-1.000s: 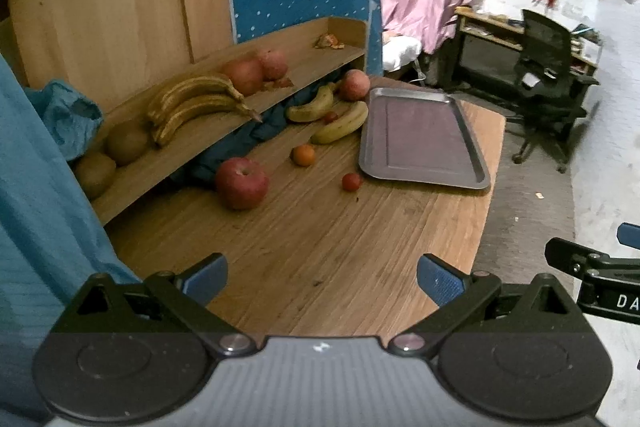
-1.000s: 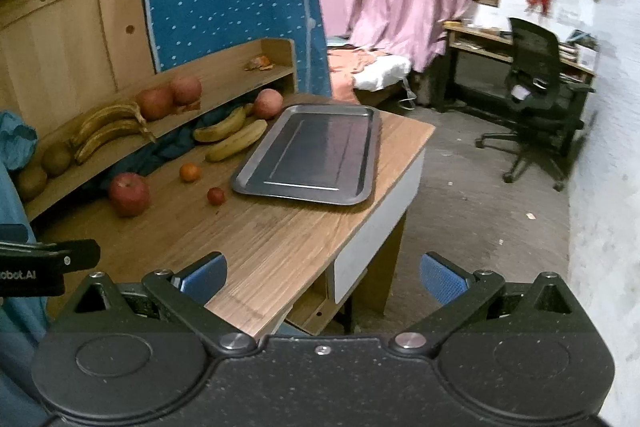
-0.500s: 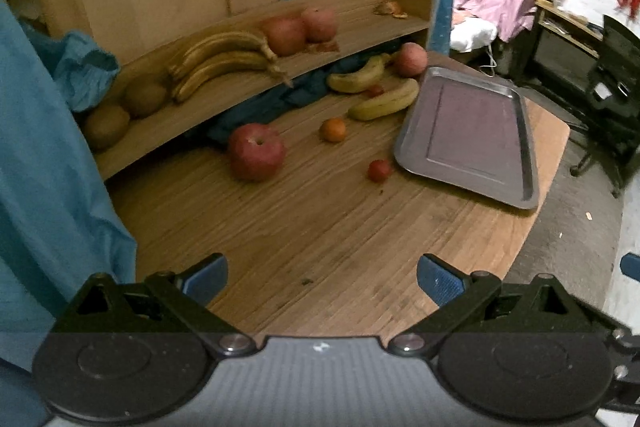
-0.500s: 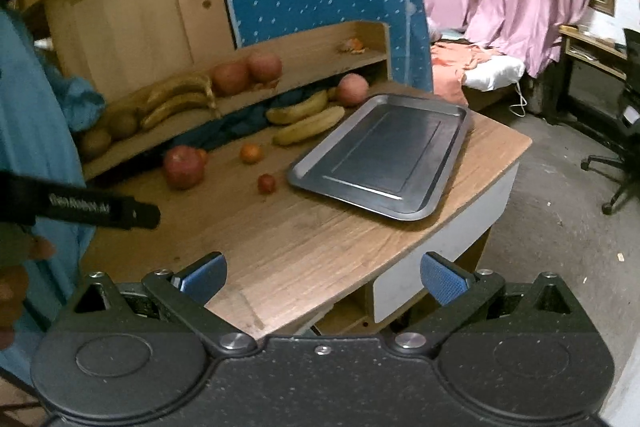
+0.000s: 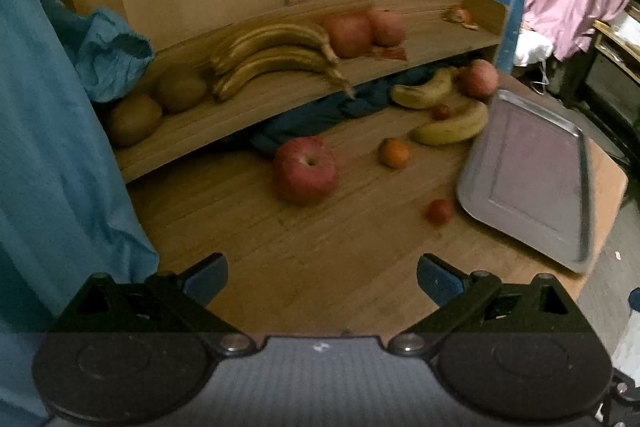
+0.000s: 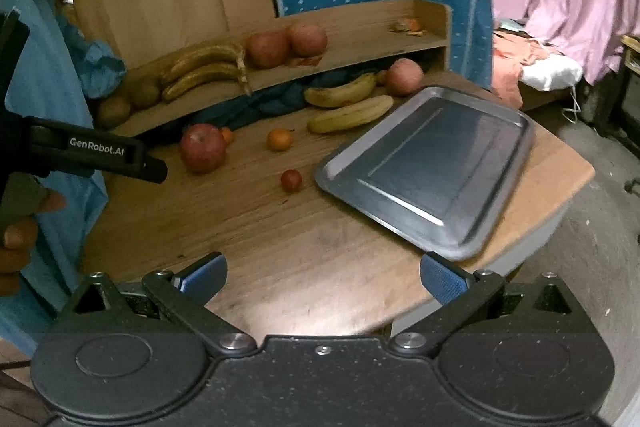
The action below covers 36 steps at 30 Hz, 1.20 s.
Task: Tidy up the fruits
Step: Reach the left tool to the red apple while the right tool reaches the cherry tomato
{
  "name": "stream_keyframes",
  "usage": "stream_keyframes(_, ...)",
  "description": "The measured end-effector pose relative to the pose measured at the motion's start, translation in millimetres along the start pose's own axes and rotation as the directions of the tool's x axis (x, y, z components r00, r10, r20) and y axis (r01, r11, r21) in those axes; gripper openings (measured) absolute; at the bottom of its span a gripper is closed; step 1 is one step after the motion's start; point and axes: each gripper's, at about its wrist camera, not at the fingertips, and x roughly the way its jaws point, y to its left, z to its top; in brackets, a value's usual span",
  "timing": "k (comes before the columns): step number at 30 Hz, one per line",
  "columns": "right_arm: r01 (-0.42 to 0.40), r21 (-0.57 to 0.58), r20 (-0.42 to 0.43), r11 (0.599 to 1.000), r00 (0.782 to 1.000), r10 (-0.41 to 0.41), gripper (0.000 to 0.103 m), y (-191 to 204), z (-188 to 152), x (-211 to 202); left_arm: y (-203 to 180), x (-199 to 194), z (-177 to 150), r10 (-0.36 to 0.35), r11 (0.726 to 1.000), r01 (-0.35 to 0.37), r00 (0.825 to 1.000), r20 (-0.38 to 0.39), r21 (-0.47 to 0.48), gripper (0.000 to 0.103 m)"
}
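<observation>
Red apple [image 5: 305, 169] ahead of left hand-held gripper [image 5: 322, 277], jaws apart, nothing held

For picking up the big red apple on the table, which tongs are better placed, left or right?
Probably left. The left tongs are open and aimed at the red apple; the right tongs, also open, face the tray.

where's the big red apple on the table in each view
Left wrist view: the big red apple sits just left of centre on the table, in front of the shelf.
Right wrist view: the same apple is left of centre, just beyond the tip of the left gripper.
Shared landmark: the metal tray, to the apple's right in both.
</observation>
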Motion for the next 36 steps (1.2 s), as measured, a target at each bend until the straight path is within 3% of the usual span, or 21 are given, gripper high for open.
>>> stream_keyframes(7, -0.052, -0.100, -0.038, 0.994, 0.998, 0.048, 0.102, 9, 36, 47, 16, 39, 24, -0.001, 0.998, 0.001, 1.000, -0.004, -0.066, 0.103)
stream_keyframes(13, -0.126, -0.122, -0.119, 0.984, 0.987, 0.112, 0.098, 20, 48, 88, 21, 75, 40, -0.024, 0.998, 0.022, 0.999, -0.030, -0.059, 0.103)
stream_keyframes(21, -0.174, -0.184, -0.183, 0.967, 0.973, 0.140, 0.083, 39, 55, 129, 20, 109, 56, -0.027, 0.998, 0.025, 0.998, -0.052, -0.050, 0.103)
stream_keyframes(27, -0.116, -0.295, -0.168, 0.949, 0.983, 0.068, 0.076, 48, 63, 151, 17, 126, 64, -0.013, 0.999, 0.010, 0.998, -0.062, -0.050, 0.103)
stream_keyframes(36, -0.169, -0.313, -0.218, 0.935, 0.971, 0.102, 0.052, 47, 71, 175, 13, 135, 73, -0.008, 0.999, 0.005, 0.998, -0.067, -0.045, 0.097)
